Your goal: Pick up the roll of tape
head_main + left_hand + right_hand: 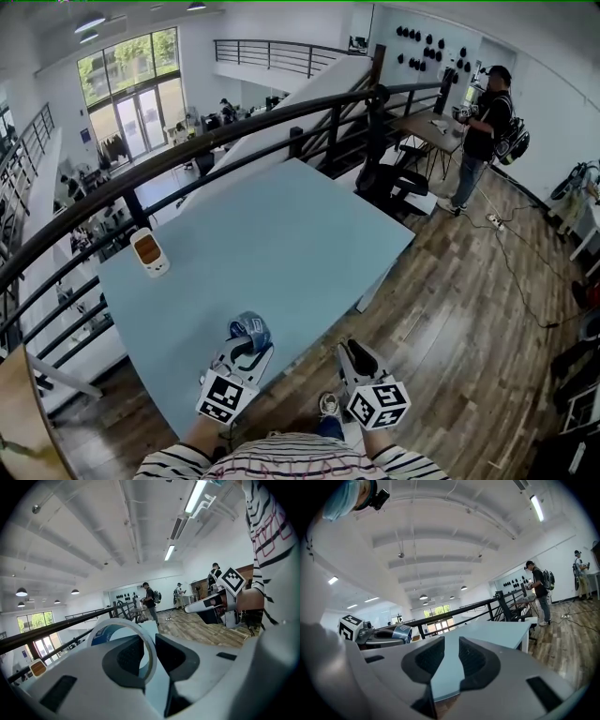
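Observation:
The roll of tape (249,328), white with a blue printed core, is held above the near corner of the light blue table (281,234). My left gripper (246,351) is shut on it. In the left gripper view the roll's rim (146,641) stands upright between the two dark pads, pinched through its wall. My right gripper (354,351) is off the table's near edge, to the right of the left one, open with nothing between its jaws (451,660). The right gripper view also shows the tape (402,633) in the left gripper (379,638).
A small white and orange device (150,251) lies near the table's left corner. A black railing (234,127) runs behind the table. A person (486,127) stands by a desk at the far right. Wood floor (450,281) lies right of the table.

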Action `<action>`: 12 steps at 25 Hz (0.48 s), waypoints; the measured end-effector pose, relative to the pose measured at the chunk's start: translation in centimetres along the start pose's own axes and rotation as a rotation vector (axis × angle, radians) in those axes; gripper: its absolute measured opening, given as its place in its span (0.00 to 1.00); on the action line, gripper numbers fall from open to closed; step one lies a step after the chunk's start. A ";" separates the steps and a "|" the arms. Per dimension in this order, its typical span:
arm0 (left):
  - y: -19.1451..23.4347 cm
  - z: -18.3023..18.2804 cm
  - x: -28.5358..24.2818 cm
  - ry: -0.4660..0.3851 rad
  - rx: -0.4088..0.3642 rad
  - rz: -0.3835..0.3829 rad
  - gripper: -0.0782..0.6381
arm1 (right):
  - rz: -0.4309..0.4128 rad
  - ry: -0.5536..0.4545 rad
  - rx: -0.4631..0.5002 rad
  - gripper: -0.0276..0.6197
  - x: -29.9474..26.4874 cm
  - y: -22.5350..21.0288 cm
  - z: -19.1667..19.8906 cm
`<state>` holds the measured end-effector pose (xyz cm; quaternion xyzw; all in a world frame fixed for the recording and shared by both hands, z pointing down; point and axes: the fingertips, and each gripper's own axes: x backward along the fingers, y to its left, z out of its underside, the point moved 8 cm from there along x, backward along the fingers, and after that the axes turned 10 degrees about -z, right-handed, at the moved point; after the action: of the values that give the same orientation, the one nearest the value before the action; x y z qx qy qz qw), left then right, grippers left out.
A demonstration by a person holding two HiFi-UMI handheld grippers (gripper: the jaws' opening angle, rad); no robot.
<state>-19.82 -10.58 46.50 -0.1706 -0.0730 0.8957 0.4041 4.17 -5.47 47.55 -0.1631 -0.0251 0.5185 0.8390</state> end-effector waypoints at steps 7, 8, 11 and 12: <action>-0.1 1.3 3.1 0.000 0.024 -0.007 0.24 | -0.016 -0.007 0.001 0.13 0.1 2.3 1.3; -0.1 1.4 3.4 0.000 0.027 -0.006 0.24 | -0.021 -0.005 0.002 0.12 0.0 2.6 1.5; 0.0 2.1 4.8 0.000 0.033 -0.010 0.24 | -0.034 0.006 0.018 0.10 -0.2 3.9 2.0; 0.1 2.3 5.2 0.001 0.036 -0.013 0.24 | -0.038 0.011 0.027 0.10 -0.2 4.4 2.2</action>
<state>-23.92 -6.73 47.35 -0.1634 -0.0580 0.8940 0.4131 -0.17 -3.32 48.32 -0.1542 -0.0167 0.5021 0.8508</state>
